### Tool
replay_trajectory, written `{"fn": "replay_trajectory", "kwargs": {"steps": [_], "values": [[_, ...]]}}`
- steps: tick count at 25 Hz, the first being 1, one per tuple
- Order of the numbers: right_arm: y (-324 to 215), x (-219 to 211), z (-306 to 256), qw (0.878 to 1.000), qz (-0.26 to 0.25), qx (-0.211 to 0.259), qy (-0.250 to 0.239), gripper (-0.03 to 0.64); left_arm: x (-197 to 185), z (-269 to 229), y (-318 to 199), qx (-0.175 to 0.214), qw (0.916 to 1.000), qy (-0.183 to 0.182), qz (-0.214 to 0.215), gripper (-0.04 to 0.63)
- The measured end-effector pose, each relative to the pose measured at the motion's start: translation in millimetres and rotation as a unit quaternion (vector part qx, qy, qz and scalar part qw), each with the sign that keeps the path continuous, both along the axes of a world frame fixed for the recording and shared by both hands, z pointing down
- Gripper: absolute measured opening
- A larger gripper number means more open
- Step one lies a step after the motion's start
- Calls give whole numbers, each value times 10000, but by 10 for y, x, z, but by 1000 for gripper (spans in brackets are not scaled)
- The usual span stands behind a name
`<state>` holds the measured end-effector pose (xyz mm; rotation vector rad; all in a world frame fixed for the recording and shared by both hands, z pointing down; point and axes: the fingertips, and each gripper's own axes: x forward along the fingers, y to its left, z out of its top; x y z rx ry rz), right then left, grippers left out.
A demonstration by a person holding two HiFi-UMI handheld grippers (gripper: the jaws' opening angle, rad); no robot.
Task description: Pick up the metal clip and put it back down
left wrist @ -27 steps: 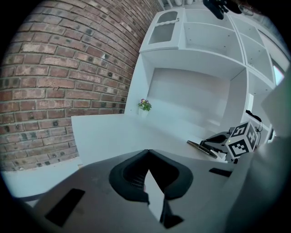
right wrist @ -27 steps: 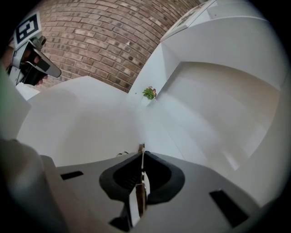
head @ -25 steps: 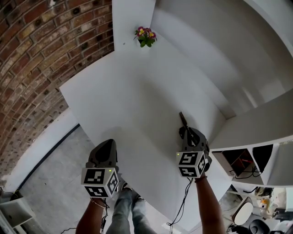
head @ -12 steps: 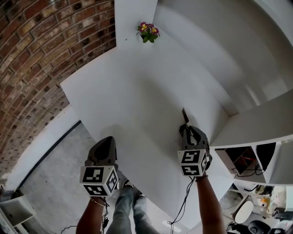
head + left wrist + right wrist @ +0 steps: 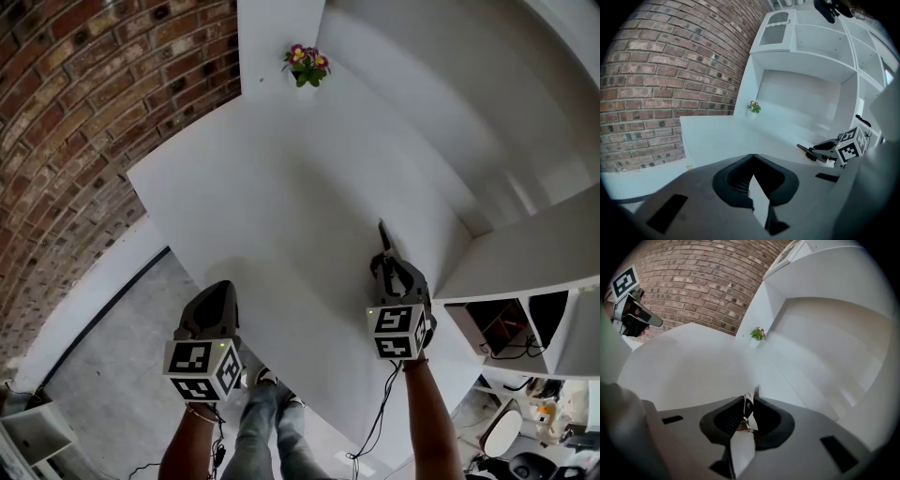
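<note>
The metal clip (image 5: 748, 405) is a small dark and silver piece pinched between the jaws of my right gripper (image 5: 749, 412), which is shut on it. In the head view the clip (image 5: 382, 234) sticks out ahead of the right gripper (image 5: 386, 262) over the right part of the white table (image 5: 272, 187). The left gripper view shows the clip (image 5: 804, 149) held low over the tabletop; contact is unclear. My left gripper (image 5: 214, 309) hangs at the table's near edge, and its jaws (image 5: 752, 180) are shut with nothing between them.
A small pot of pink and yellow flowers (image 5: 306, 65) stands at the table's far corner. A brick wall (image 5: 84, 103) runs along the left. White shelving (image 5: 525, 272) rises at the right, close beside the right gripper. The floor (image 5: 103, 366) lies below the left gripper.
Both grippers hold nearly the same places. The right gripper with the clip has crept slightly forward and right; the head view itself drifted a little.
</note>
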<state>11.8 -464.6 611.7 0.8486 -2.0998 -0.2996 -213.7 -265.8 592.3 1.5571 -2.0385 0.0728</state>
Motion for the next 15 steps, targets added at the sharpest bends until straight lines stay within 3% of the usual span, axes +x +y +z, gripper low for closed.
{"fn": "replay_trajectory", "kwargs": {"steps": [15], "values": [[65,13,10,9998,16,-212,-8,110,-15,-80,53,-23,10000,-51,-13,2]]}}
